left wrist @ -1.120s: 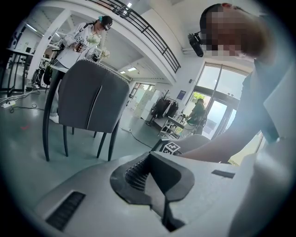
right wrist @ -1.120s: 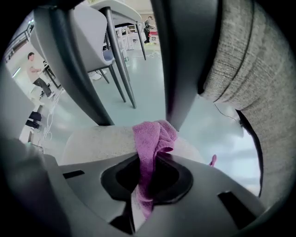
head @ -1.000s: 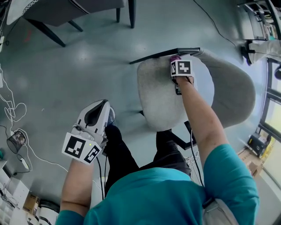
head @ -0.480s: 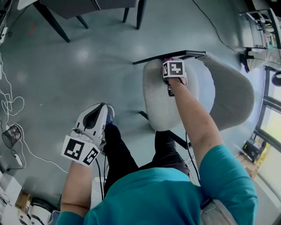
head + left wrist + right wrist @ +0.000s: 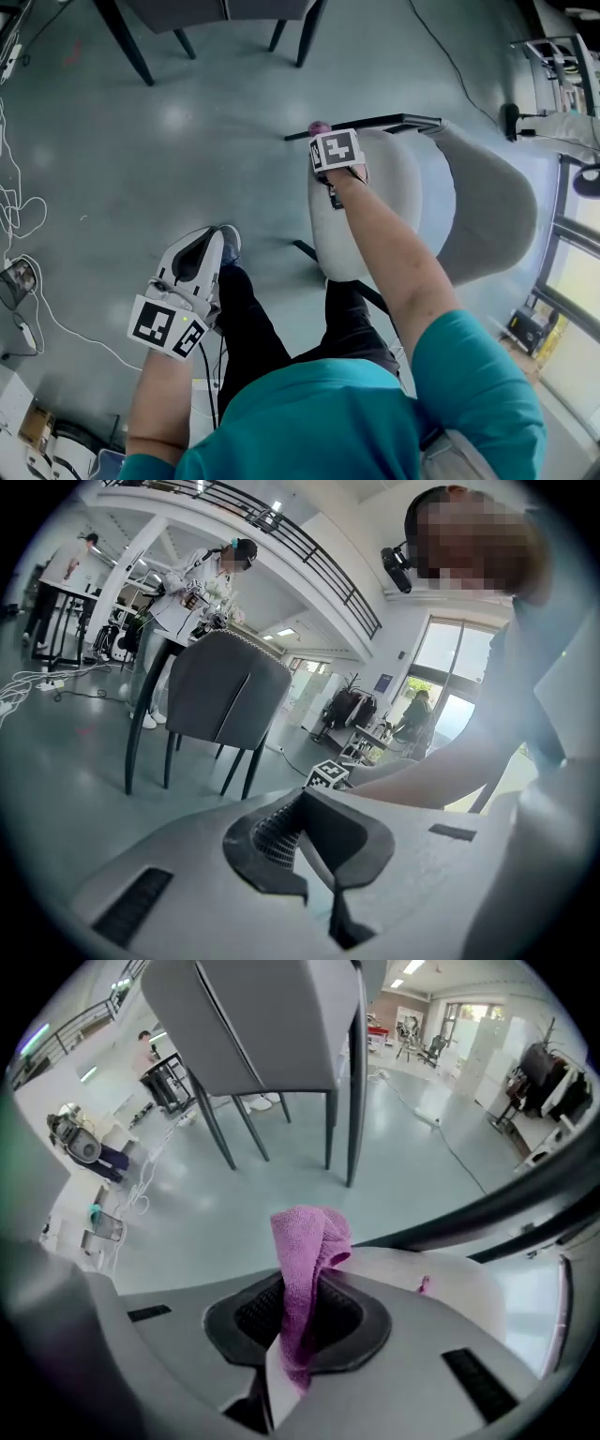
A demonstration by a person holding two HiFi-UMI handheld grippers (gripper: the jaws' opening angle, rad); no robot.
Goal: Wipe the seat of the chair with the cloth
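The chair's pale grey seat (image 5: 380, 211) lies ahead of me in the head view, its backrest (image 5: 487, 216) to the right. My right gripper (image 5: 325, 139) sits over the seat's far left edge, shut on a purple cloth (image 5: 320, 126). In the right gripper view the cloth (image 5: 305, 1251) sticks up folded from between the jaws of that gripper (image 5: 300, 1321), with the seat (image 5: 455, 1283) just beyond and to the right. My left gripper (image 5: 204, 246) hangs over the floor beside my leg, apart from the chair. Nothing is held in the left gripper (image 5: 314, 850), whose jaws meet.
A black frame bar (image 5: 375, 122) runs along the seat's far side. Dark chairs (image 5: 220, 11) stand on the grey floor beyond. Cables (image 5: 23, 225) trail at the left. A dark grey chair (image 5: 220, 691) and people at desks show in the left gripper view.
My right gripper has slid left across the seat with the cloth, from the middle to the far left edge. The left gripper has stayed low beside my leg.
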